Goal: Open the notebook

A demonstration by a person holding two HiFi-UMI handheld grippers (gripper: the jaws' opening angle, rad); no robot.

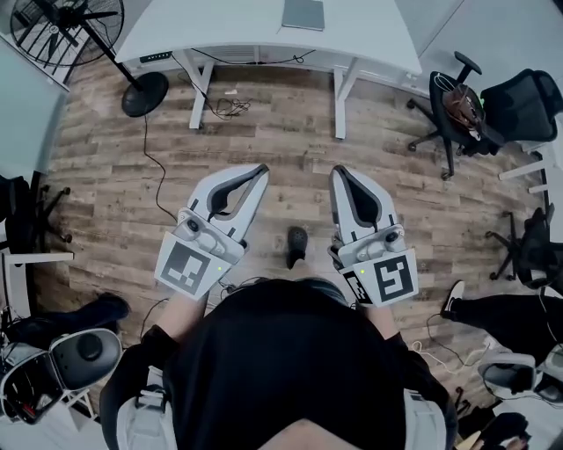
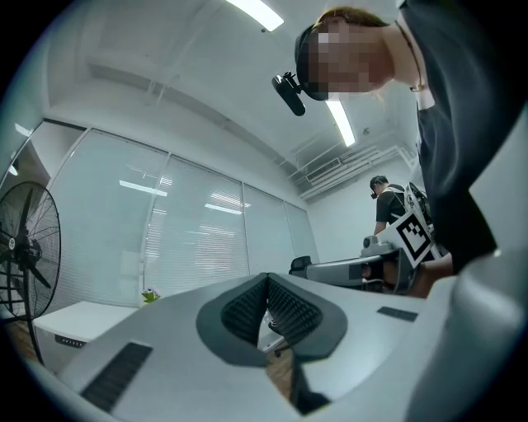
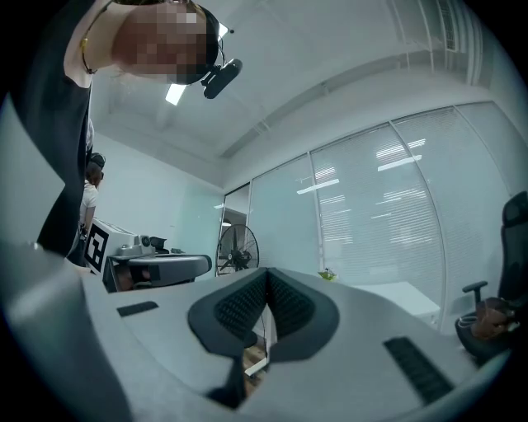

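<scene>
A grey notebook (image 1: 303, 14) lies shut on the white desk (image 1: 220, 35) at the far end of the room, well ahead of both grippers. My left gripper (image 1: 262, 169) and right gripper (image 1: 339, 171) are held side by side above the wooden floor, pointing toward the desk. Both are shut with nothing between the pads. In the left gripper view the ribbed pads (image 2: 247, 309) meet at the tip of the left gripper (image 2: 266, 280), and the right gripper (image 2: 388, 260) shows beside it. The right gripper view shows its own gripper (image 3: 266, 276) shut the same way.
A standing fan (image 1: 66, 31) is left of the desk, with its cable (image 1: 154, 167) trailing over the floor. Office chairs (image 1: 457, 105) stand at the right, another chair (image 1: 26, 220) at the left. My shoe (image 1: 297, 244) is on the floor between the grippers. A second person (image 2: 384, 202) stands far off.
</scene>
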